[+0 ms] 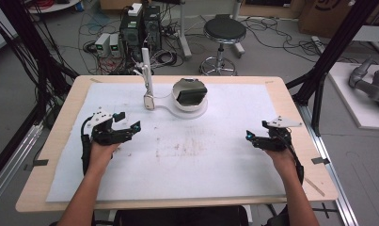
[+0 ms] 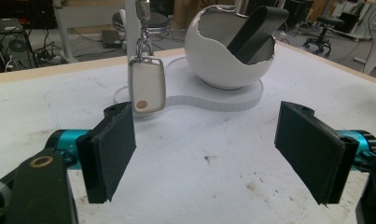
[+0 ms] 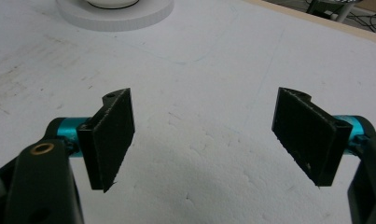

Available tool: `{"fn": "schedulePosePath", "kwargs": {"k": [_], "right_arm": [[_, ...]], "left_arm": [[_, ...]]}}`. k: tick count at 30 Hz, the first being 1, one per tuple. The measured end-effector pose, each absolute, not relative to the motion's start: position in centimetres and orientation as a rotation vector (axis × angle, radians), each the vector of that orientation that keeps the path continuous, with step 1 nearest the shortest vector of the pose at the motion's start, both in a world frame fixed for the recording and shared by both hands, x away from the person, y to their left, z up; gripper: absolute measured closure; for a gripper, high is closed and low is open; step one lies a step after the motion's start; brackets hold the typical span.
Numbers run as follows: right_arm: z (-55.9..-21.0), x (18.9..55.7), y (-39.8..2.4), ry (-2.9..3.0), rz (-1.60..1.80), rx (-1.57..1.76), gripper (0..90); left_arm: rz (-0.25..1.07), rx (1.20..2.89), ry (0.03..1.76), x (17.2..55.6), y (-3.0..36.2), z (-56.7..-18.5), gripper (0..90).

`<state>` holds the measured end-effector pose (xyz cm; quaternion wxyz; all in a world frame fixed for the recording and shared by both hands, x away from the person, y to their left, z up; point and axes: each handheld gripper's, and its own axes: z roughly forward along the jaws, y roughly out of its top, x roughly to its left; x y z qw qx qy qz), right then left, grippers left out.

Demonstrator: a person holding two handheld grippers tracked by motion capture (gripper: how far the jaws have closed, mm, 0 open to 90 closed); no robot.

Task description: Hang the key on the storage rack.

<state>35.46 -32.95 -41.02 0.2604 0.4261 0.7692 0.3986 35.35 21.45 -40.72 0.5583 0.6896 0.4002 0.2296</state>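
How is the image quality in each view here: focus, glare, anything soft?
High view: even overhead light, slightly soft throughout, both tools, left and right, small. Left gripper view: sharp on the hanging key fob; glare on the white bowl's shiny inside. Right gripper view: the white mat looks flat, with soft shadows and no glare.

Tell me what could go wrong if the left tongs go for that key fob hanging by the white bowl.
1. The key fob hangs from a clip on a thin post, so it may swing away as the open left tongs close.
2. It hangs close to the white bowl on its stand; a wide approach could bump that.
3. The dark strip leans loosely in the bowl and might tip out.
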Motion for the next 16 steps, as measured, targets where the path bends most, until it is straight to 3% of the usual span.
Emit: {"fn": "schedulePosePath", "kwargs": {"k": [16], "right_arm": [[-41.19, 35.81, -32.98, 2.083, 1.083, 1.157, 21.4]], "left_arm": [[0.548, 1.620, 0.953, 35.40, 21.54, -40.74, 20.4]]}}
